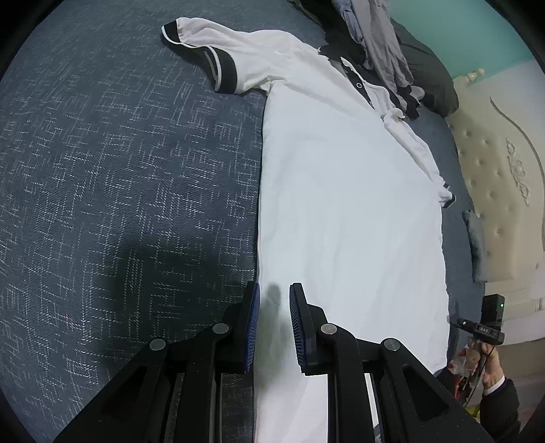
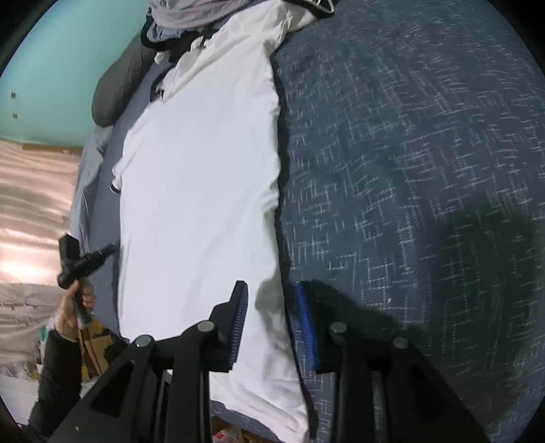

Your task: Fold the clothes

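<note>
Straddling the white shirt's (image 1: 347,211) edges, both tongs (image 1: 274,327) (image 2: 269,323) gape released — collar half-buried under grey clothes (image 1: 378,44).

Blue patterned bedspread (image 1: 119,170), cream headboard (image 1: 494,177)

A bedroom: patterned bedspread (image 1: 119,153), tufted headboard (image 1: 494,191), pillow (image 2: 119,85)

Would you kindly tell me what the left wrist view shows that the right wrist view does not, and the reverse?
Left wrist only: the shirt's spread black-cuffed sleeve, buttoned placket and a cream tufted headboard. Right wrist only: pink fabric beside the bed. Both: the white polo shirt on the blue bedspread, the grey clothes pile, and open tongs over the shirt's opposite edges, left and right.
</note>
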`<state>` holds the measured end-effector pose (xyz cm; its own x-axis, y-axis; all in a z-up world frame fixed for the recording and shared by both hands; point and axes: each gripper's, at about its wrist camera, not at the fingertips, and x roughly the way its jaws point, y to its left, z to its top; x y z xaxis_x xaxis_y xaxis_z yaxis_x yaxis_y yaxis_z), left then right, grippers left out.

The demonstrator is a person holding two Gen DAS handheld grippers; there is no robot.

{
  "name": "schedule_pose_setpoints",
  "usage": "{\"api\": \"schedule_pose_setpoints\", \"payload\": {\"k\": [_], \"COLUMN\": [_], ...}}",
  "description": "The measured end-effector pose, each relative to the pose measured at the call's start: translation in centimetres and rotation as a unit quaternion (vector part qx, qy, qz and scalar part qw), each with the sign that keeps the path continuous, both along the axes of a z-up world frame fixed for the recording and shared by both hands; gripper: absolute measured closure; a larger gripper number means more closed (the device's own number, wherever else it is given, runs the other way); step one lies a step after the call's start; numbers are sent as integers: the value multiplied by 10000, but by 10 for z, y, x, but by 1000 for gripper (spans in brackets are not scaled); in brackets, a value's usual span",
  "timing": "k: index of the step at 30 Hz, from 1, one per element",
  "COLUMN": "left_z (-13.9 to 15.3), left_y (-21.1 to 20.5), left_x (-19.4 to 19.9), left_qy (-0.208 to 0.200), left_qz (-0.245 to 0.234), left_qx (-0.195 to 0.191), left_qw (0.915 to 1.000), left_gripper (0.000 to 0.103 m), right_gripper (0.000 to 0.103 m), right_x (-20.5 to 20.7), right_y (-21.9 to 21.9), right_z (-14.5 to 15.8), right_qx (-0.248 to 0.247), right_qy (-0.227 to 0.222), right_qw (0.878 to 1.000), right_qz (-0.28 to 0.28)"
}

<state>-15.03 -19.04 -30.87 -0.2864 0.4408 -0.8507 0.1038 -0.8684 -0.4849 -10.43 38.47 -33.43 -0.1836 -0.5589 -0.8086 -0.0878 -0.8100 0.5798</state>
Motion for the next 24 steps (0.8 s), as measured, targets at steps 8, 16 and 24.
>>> {"api": "schedule_pose_setpoints", "payload": {"k": [8,16,24], "left_z": [1,2,2], "left_y": [-3,1,5], "left_x": [2,2,1], "left_qy": [7,3,-5], "left_qz": [18,-12,0], "left_qx": [-23,-5,-21], "left_qw": [10000,10000,10000], "left_gripper": [83,83,83], "right_gripper": [101,101,100], "right_x": [8,14,6], "right_y": [-1,14,10], "right_z": [-2,2,-8], "right_qx": [52,-32,-8], "right_qy": [159,202,49], "right_qw": [9999,9994,9994], "right_qz": [41,-264,-331]}}
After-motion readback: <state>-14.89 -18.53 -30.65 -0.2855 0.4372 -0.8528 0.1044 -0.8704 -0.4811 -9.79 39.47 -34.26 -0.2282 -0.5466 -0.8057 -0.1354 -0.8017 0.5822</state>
